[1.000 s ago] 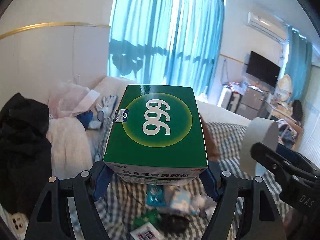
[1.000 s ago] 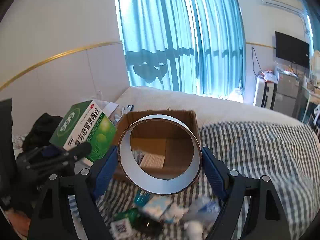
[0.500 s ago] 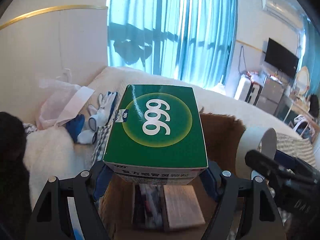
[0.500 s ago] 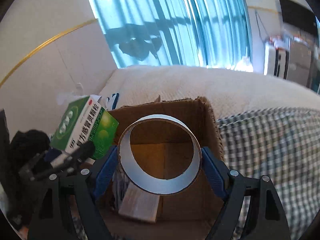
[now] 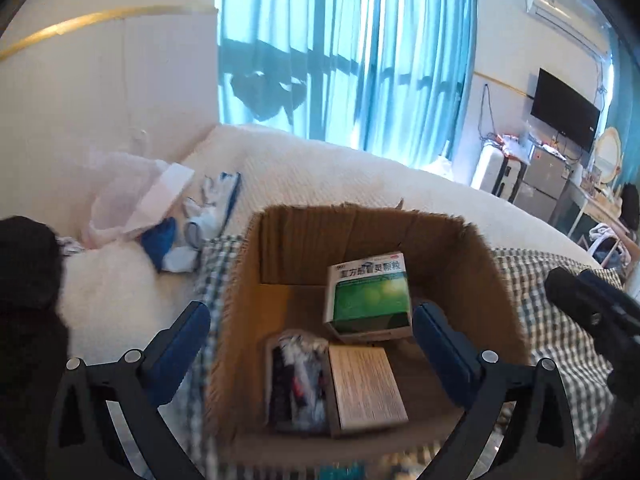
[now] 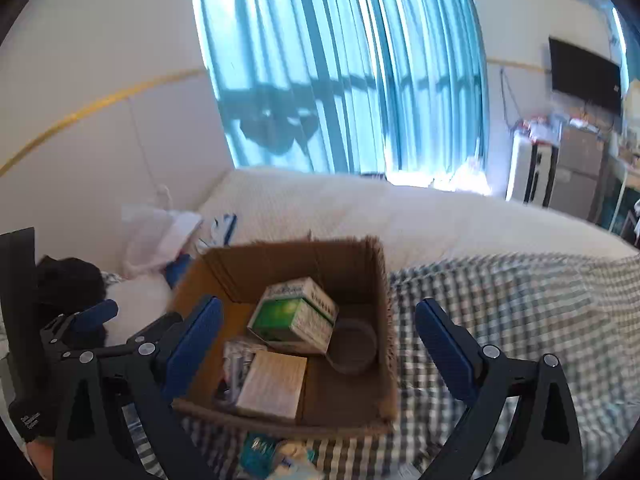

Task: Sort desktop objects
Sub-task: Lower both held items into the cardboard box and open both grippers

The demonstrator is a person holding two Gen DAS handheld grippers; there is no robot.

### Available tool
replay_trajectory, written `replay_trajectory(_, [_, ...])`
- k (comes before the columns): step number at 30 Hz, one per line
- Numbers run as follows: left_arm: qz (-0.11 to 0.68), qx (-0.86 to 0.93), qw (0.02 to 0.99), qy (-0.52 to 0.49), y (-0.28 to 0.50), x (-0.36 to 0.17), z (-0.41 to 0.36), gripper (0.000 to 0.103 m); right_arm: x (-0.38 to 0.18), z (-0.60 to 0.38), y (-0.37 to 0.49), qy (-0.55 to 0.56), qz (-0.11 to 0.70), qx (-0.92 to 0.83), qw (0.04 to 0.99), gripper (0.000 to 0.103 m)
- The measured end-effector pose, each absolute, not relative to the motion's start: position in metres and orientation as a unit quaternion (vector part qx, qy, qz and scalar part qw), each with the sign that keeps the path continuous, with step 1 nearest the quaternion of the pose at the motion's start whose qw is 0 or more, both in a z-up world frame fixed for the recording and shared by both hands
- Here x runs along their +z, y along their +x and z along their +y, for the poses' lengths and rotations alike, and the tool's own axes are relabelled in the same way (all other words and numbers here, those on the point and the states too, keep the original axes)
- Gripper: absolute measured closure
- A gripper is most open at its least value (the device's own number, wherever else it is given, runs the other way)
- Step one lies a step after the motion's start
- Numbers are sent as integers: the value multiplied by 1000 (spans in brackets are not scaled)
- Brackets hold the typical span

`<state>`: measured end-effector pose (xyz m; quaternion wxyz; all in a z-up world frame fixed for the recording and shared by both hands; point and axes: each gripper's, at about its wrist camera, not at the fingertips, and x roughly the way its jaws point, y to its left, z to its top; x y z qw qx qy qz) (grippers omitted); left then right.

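In the left wrist view, the left hand-held gripper [image 5: 311, 330] is seen at the bottom of the frame with its blue pads spread wide and nothing held between them. Below it, at lower centre, an open cardboard box [image 5: 472, 256] is set on a checked cloth [image 5: 560, 320] over a white bed [image 5: 320, 176]. Inside the box, a green medicine box [image 5: 370, 296] is tilted against the far wall, its printed face turned up. In front of it a pale flat box [image 5: 366, 386] is laid on the floor of the carton, and just to its left a clear packet [image 5: 296, 380] of dark items is seen, too blurred to tell more. At the right edge part of the other gripper is visible as a black shape.

In the right wrist view, the right hand-held gripper [image 6: 318, 344] is likewise spread wide and empty at the bottom of the frame. The cardboard box [image 6: 380, 280] is found at lower centre, with the medicine box [image 6: 294, 318] leaning inside it. A tape roll [image 6: 354, 346] is seen on edge beside it, at the right wall of the carton, touching or nearly touching the green box. The pale box [image 6: 272, 386] lies nearest the camera. At the bottom edge, small packets [image 6: 276, 456] are scattered on the cloth [image 6: 520, 312]. Blue curtains [image 6: 340, 60] fill the upper centre.
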<state>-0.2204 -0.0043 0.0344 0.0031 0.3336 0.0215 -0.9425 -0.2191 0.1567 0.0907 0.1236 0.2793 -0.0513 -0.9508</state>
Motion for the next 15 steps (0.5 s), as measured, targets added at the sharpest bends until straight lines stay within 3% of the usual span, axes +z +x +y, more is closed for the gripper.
replay_trajectory(8, [7, -953, -1, 301, -123, 140, 12, 0, 187, 164, -117, 226, -31, -967, 113, 1])
replay_trajectory(15, [-11, -956, 10, 294, -58, 159, 24, 0, 173, 172, -59, 256, -9, -960, 116, 0])
